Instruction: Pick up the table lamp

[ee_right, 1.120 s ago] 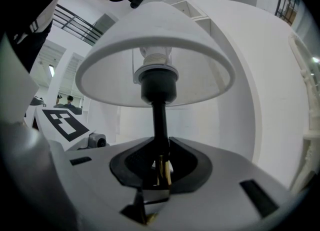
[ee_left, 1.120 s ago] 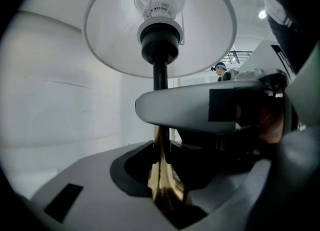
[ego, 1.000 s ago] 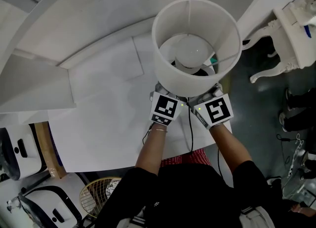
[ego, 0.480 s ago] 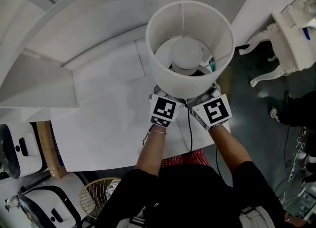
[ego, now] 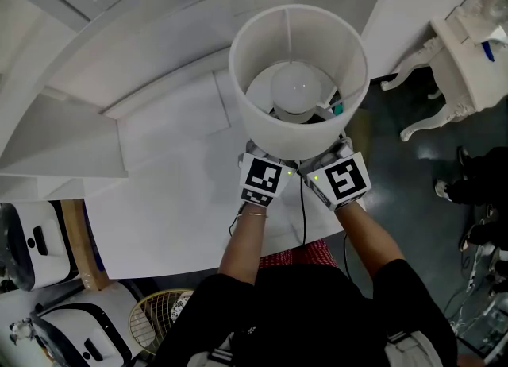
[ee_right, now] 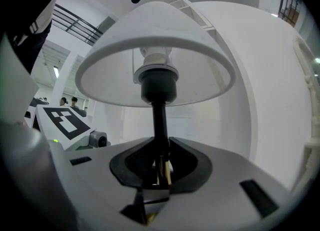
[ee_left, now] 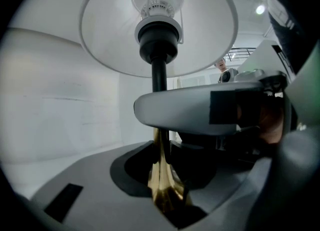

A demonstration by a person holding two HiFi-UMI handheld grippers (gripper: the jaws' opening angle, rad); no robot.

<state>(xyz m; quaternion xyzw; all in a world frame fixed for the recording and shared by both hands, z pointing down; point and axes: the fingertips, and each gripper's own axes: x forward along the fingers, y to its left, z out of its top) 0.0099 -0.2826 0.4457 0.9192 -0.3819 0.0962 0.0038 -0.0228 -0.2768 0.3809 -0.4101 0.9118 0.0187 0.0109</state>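
1. Lamp shade (ego: 294, 139) and bulb (ego: 295, 87): plain white.
2. Lamp stem (ee_right: 160, 120): black up top, brass-gold lower down.
3. My left tongs (ee_left: 162, 147) and right tongs (ee_right: 161, 167): light grey with dark insets.
4. Left cube (ego: 264, 176), right cube (ego: 343, 179): black-and-white square markers.
5. Desk (ego: 175, 214) white, floor (ego: 413, 191) dark grey.
6. My sleeves (ego: 230, 310): black.

We wear black short sleeves (ego: 208, 298). Our grey left tool (ee_left: 162, 160) and right tool (ee_right: 160, 167) each bear a black-and-white marker cube (ego: 264, 176) and green light (ego: 290, 171).
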